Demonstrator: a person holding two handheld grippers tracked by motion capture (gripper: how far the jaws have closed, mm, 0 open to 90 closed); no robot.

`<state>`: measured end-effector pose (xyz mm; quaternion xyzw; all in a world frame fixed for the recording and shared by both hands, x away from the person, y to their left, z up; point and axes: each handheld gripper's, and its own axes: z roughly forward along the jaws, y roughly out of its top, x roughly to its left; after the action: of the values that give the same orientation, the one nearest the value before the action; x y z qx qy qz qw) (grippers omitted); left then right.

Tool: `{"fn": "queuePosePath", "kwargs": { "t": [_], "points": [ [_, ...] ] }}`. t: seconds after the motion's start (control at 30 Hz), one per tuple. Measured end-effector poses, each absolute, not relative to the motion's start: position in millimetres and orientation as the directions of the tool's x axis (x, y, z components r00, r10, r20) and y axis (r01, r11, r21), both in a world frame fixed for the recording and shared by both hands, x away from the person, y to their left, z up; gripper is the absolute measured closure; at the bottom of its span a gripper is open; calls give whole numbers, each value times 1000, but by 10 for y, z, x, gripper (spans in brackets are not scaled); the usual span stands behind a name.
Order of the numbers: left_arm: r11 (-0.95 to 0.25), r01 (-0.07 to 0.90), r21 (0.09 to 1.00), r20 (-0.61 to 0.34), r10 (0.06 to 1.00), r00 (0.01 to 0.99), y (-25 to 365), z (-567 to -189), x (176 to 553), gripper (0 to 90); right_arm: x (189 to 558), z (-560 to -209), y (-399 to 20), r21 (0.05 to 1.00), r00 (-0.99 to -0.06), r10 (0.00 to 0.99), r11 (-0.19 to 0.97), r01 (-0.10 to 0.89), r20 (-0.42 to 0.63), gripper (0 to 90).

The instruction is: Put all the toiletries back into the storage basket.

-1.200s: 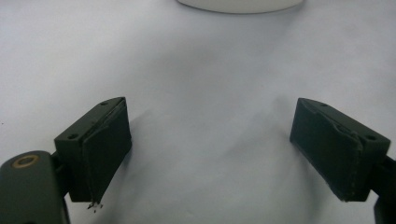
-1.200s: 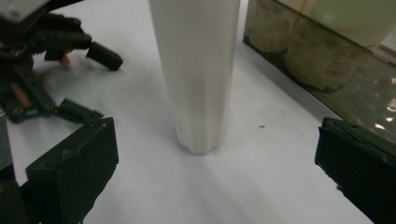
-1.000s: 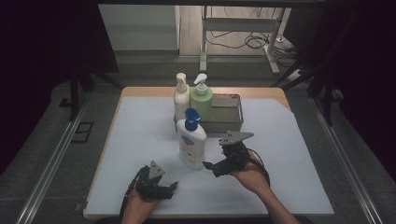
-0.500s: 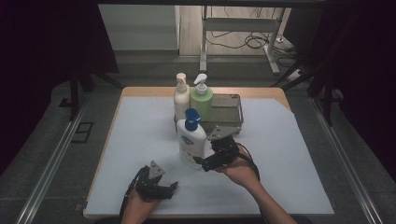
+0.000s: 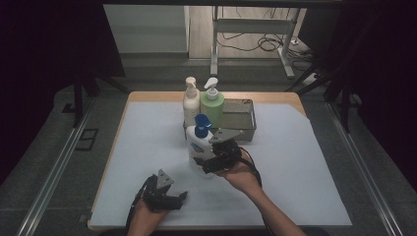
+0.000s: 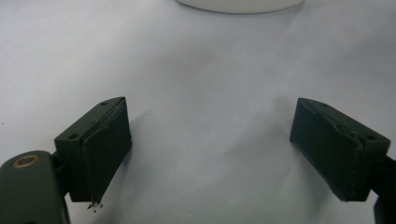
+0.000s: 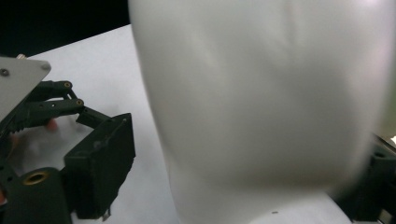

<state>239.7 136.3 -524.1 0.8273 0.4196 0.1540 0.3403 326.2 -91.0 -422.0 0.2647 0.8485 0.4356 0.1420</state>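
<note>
On the light mat covering the table, a white pump bottle with a blue cap stands upright just in front of a metal tray, and that's the one getting grabbed right now. The right gripper has come in from the bottle's right side and sits at its lower body, with the person's hand behind it. From the right gripper view the white bottle is huge and blurry between the two black jaws; they have just been closing in around it, but there's a visible gap between the left jaw and the bottle's side, and the other jaw is mostly hidden behind the bottle, so I'd call it not clamped yet, just straddling. Two more bottles stand at the tray's left end: a cream one and a green one, side by side and just behind the blue-capped one. The left gripper is parked near the front edge of the mat, well apart from the bottles. Its own view shows the jaws spread wide over bare mat, nothing between them, with the white bottle's base peeking in at the top.
</note>
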Motion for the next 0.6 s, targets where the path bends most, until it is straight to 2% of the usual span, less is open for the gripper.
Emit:
{"fn": "queuePosePath", "kwargs": {
  "t": [0.2,0.4,0.6],
  "points": [
    [-416,589,693,-31,799,601,1363,-5242,2397,122,3282,-4241,-834,822,-812,583,472,320,-19,162],
    [-416,589,693,-31,799,601,1363,-5242,2397,122,3294,-4240,-802,836,-809,587,451,313,-14,289],
    [-417,589,692,-30,799,601,1363,-5241,2396,122,3294,-4212,-805,845,-799,601,440,304,-26,376]
  ]
}}
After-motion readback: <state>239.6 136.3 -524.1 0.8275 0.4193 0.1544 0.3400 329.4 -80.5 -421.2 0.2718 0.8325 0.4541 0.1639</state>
